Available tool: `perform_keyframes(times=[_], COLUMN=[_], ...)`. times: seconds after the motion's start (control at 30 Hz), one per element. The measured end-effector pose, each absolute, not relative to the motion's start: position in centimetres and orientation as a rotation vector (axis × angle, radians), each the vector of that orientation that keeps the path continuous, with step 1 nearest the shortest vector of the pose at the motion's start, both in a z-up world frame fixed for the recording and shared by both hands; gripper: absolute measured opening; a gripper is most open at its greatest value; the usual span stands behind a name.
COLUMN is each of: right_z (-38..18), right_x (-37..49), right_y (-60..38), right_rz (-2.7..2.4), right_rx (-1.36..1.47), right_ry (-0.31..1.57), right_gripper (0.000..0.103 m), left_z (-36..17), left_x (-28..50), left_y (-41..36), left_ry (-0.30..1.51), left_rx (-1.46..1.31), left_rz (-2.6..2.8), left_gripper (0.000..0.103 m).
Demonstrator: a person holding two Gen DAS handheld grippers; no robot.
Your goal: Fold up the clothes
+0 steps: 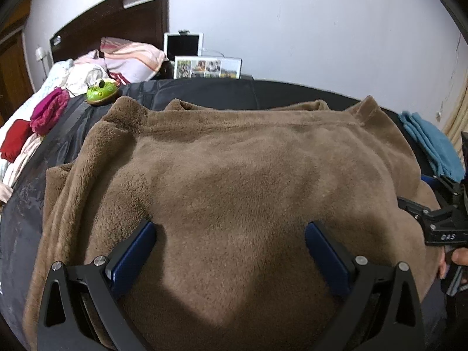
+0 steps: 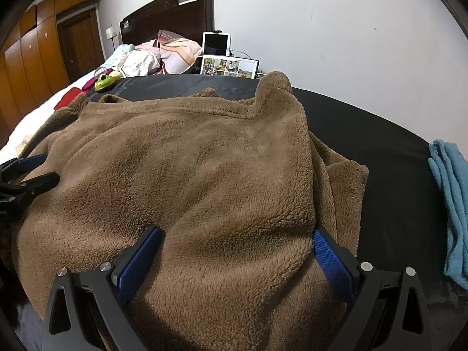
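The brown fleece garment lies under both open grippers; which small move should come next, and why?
Probably close both grippers on the near edge. The left gripper and right gripper are wide open, fingers resting on the brown fleece garment, which lies spread on the dark cover. Nothing is gripped yet, so no fold can begin.

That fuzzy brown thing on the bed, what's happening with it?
A person is folding clothes with a hand-held tool in each hand. The fuzzy brown garment lies spread on a black sheet over the bed. The left tool and the right tool are both open, side by side at the near edge, their blue fingers pressing into the fleece without pinching it. At the right edge, one layer already lies over another. A blue cloth lies off to the right.
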State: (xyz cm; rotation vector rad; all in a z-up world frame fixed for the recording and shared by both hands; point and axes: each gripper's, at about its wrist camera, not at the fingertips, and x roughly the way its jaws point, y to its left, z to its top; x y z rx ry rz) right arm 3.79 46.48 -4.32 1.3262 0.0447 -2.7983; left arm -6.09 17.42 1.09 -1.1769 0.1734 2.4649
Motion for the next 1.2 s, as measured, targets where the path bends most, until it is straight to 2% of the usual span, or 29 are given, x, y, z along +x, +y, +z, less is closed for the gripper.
perform_keyframes(times=[0.13,0.27,0.3,0.43,0.53,0.73,1.2], right_z=[-4.3,-2.8,-1.9,0.6,-0.4,-3.8,-4.1], right_x=[3.8,4.6,4.7,4.0,2.0,0.2,0.3], right_y=[46.4,46.2,45.7,43.5,42.5,42.2,42.3], right_rz=[-2.802,-2.846,-2.848,-2.813,-2.775,-2.686,-2.697], right_rx=[1.325,1.263,1.209,1.084,1.143,1.284,1.253], right_ry=[0.045,0.009,0.027,0.097,0.109,0.167,0.168], right_gripper=[0.102,0.102,0.102,0.102,0.102,0.102,0.102], left_z=[2.4,2.2,1.9,1.1,0.6,0.3,0.0], left_x=[-7.6,-9.9,-10.3,-10.7,-10.4,-10.6,-9.8], left_y=[15.3,11.0,10.7,11.5,11.8,10.7,11.1], left_ry=[0.189,-0.117,-0.146,-0.059,0.004,-0.055,-0.005], left_rx=[-1.187,-1.259,-1.273,-1.269,-1.243,-1.227,-1.204], left_rz=[2.578,2.556,2.538,2.575,2.597,2.559,2.568], left_gripper=[0.102,0.102,0.102,0.102,0.102,0.102,0.102])
